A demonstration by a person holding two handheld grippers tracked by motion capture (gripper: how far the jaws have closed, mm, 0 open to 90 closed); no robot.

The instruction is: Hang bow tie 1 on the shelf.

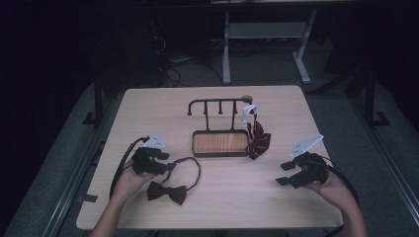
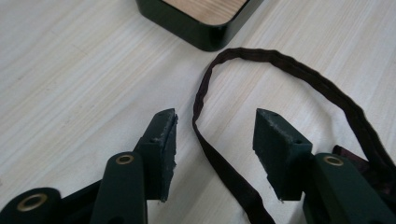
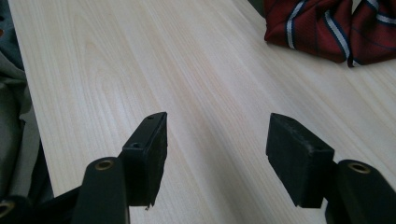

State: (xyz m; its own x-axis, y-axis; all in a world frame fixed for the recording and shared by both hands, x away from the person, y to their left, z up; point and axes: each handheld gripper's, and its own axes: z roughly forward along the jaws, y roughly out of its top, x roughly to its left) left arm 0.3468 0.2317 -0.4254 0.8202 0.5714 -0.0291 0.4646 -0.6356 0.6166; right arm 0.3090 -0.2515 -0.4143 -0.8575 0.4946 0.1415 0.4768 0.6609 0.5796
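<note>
The high view looks down on a pale wooden table point(image 1: 217, 197) in a dark room. Near the table's centre stands a small black rack point(image 1: 217, 106) with hooks above a wood-lined tray point(image 1: 220, 143). A red striped bow tie point(image 1: 258, 138) hangs from the rack's end and droops beside the tray at its 3 o'clock side. At about 7 o'clock from the tray, a dark bow tie point(image 1: 168, 191) lies flat, its neck strap point(image 1: 193, 165) looping up toward the tray. The left gripper point(image 1: 170, 166) rests at the loop's 9 o'clock edge, held by the person's left hand point(image 1: 129, 180). The right gripper point(image 1: 282, 174) sits at 4 o'clock from the tray, well apart from both ties, held by the right hand point(image 1: 332, 190).

The left gripper view shows its two jaws spread, with the dark strap point(image 2: 205, 135) running between them just above the table. The strap passes nearer the left jaw, and neither pad presses on it. The strap curves up to 12 o'clock and sweeps round to 4 o'clock. A corner of the tray point(image 2: 201, 28) sits at 12 o'clock.

The right gripper view shows its jaws spread wide over bare tabletop. The striped bow tie point(image 3: 327, 28) lies at 1 o'clock, far from the jaws.
</note>
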